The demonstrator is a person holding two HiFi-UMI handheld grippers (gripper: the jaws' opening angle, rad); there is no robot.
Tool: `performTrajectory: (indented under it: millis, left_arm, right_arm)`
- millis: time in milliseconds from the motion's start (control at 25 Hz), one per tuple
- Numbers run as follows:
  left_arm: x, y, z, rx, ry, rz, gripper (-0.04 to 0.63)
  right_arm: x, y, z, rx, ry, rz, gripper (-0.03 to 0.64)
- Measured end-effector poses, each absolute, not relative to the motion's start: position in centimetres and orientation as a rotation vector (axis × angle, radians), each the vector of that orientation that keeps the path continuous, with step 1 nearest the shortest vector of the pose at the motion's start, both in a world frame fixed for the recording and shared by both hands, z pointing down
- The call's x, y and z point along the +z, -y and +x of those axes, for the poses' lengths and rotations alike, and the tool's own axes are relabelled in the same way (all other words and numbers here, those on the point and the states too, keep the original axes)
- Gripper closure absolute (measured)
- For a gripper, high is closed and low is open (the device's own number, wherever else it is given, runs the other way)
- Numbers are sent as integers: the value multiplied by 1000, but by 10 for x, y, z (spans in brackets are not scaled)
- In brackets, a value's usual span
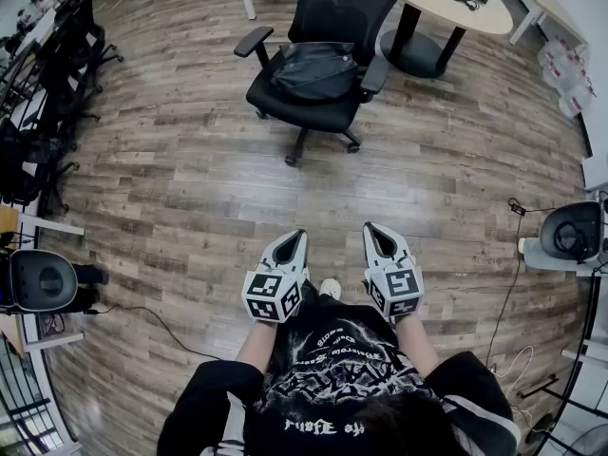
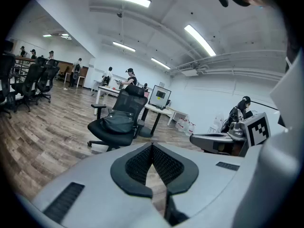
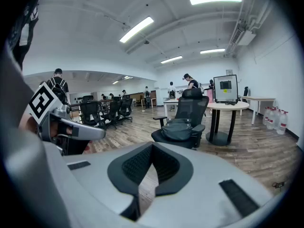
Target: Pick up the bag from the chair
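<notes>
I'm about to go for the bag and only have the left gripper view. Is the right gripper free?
Observer: Yes. The right gripper has its jaws together, with nothing between them.
Operator: Anything on the ground before the chair?
Observer: The head view shows only bare floor in front of the chair.
Operator: Where exactly does the bag sit?
Observer: From above, the bag lies toward the backrest, between the armrests; the chair's front edge is bare.
</notes>
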State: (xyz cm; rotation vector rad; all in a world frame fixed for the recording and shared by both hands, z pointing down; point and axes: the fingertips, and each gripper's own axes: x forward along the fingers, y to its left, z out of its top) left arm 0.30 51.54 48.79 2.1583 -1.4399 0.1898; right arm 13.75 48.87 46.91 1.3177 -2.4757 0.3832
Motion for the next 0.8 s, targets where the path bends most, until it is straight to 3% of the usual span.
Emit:
performTrajectory:
  millis: [800]
  left_arm:
    - [489,-535,-11,184,1417,2157,588]
  right_arm:
    - [474,-510,131,461,2461,1348,611]
